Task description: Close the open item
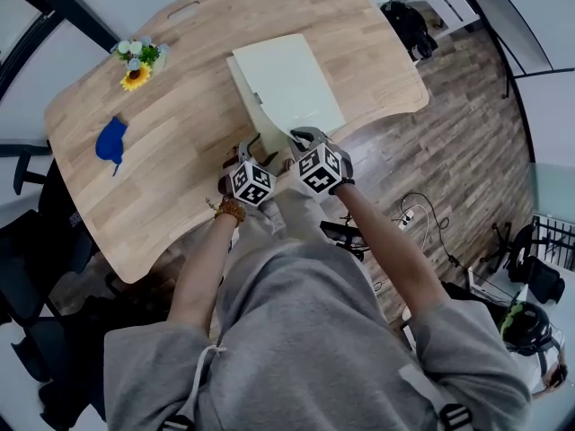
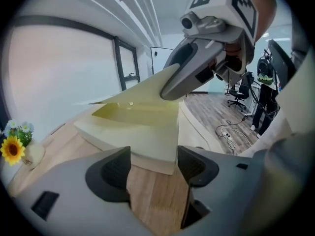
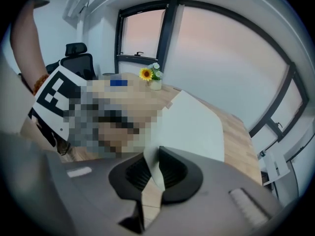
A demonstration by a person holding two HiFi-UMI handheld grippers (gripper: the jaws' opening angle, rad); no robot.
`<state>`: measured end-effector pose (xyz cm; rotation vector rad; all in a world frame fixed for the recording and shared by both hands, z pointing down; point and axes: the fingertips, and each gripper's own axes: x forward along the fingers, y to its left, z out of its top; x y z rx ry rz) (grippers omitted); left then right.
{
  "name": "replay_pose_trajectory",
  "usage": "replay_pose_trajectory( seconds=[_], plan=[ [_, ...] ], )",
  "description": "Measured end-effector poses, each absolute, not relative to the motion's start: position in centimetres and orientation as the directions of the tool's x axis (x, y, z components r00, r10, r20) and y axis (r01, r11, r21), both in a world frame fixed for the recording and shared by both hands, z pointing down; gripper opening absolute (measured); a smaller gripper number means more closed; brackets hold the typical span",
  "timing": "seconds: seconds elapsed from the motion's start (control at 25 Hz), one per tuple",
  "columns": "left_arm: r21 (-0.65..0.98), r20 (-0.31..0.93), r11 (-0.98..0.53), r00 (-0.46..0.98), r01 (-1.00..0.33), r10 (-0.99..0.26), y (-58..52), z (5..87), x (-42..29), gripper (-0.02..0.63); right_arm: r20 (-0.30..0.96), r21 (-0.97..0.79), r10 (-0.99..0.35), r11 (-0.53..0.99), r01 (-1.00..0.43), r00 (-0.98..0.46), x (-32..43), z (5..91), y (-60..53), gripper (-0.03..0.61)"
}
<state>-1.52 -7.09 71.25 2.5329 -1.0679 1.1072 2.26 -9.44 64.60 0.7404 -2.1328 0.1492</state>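
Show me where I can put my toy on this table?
Bare wood lies between the blue thing, the flowers and the open box. It's crowded at the near edge, where the left hand-held gripper and right hand-held gripper work at the box.

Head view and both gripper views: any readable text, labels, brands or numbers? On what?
No readable text in any view.
Box and its raised lid: plain and pale, no print or label visible.
Marker cubes: black-and-white square patterns only, no letters or digits.
Flowers and their pot: too small to show any label.
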Motion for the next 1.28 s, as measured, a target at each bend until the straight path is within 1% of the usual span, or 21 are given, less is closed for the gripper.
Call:
replay_pose_trajectory(
  seconds=[0.2,0.32,0.48,0.76,1.08,1.28],
  plan=[
    [-0.089,0.693,-0.72,0.477,-0.688,-0.541,-7.1,71.4,-1.7,0.301,0.801,0.234,-0.451,0.842,-0.486,-0.395,2.6,66.6,-8.9,0.029],
    [-0.078,0.692,-0.716,0.479,-0.693,-0.539,-7.2,71.5,-1.7,0.301,0.814,0.259,-0.455,0.841,-0.476,-0.361,2.6,67.5,-9.0,0.029],
    [-0.047,0.703,-0.705,0.478,-0.708,-0.527,-7.3,71.8,-1.5,0.301,0.822,0.261,-0.457,0.833,-0.489,-0.34,2.1,67.9,-9.4,0.029],
    [-0.047,0.721,-0.708,0.466,-0.705,-0.512,-7.4,72.2,-1.6,0.301,0.851,0.268,-0.438,0.837,-0.476,-0.29,2.0,68.9,-9.6,0.029],
    [-0.047,0.728,-0.714,0.466,-0.698,-0.503,-7.5,72.2,-1.6,0.301,0.868,0.25,-0.419,0.832,-0.496,-0.266,1.7,69.7,-9.9,0.031],
    [-0.04,0.732,-0.711,0.463,-0.702,-0.499,-7.4,72.3,-1.9,0.301,0.878,0.26,-0.412,0.838,-0.479,-0.245,1.5,70.2,-9.8,0.037]
  ],
)
